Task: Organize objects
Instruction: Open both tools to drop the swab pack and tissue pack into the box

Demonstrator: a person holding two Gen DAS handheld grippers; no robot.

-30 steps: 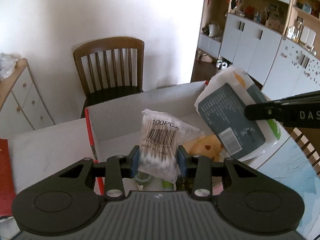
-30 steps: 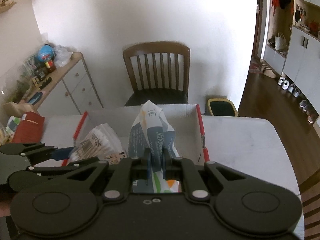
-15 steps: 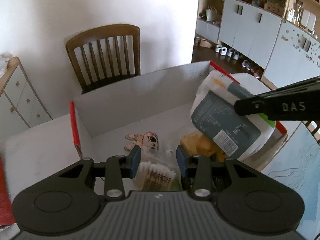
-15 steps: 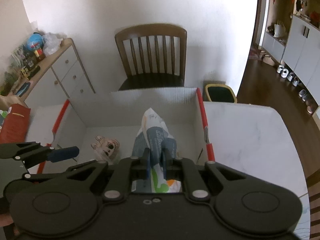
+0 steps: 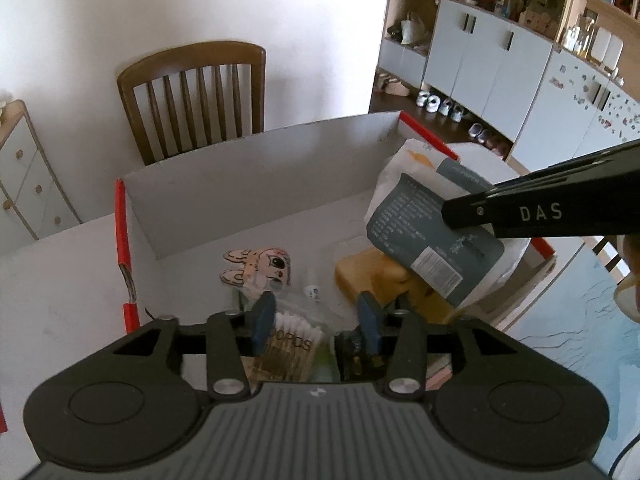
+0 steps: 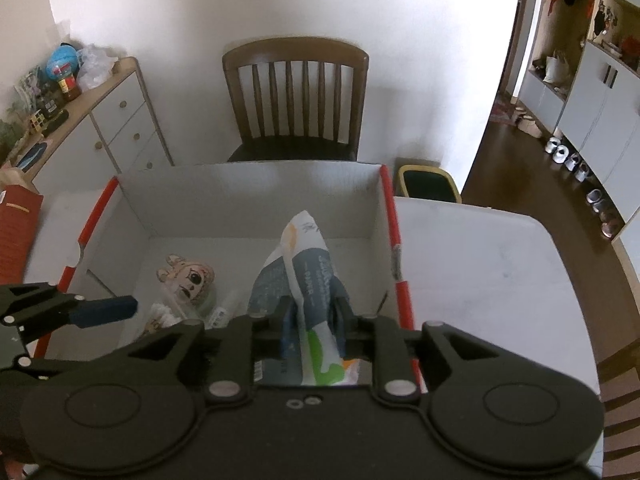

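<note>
Inside an open white cardboard box (image 6: 256, 200) on the desk (image 6: 480, 264), the left claw (image 5: 316, 318) is opening to release a cotton swab packet (image 5: 290, 346), while the right claw (image 6: 312, 320) (jaws also opening) lets a tissue pack (image 6: 308, 264) settle among items already stowed.

Even daylight is seen in both views; the white wall (image 5: 200, 12) is overexposed to near blank. Strong fisheye bending is noted at the edges: the cabinet doors (image 5: 496, 60) lean and the floor (image 6: 532, 184) curves. Dark vignetting is found in the upper corners. Soft shadow lies inside the cardboard box (image 6: 248, 184). The gripper bodies are rendered dark with little detail. Slight softness is observed at the left margin of the right wrist view
</note>
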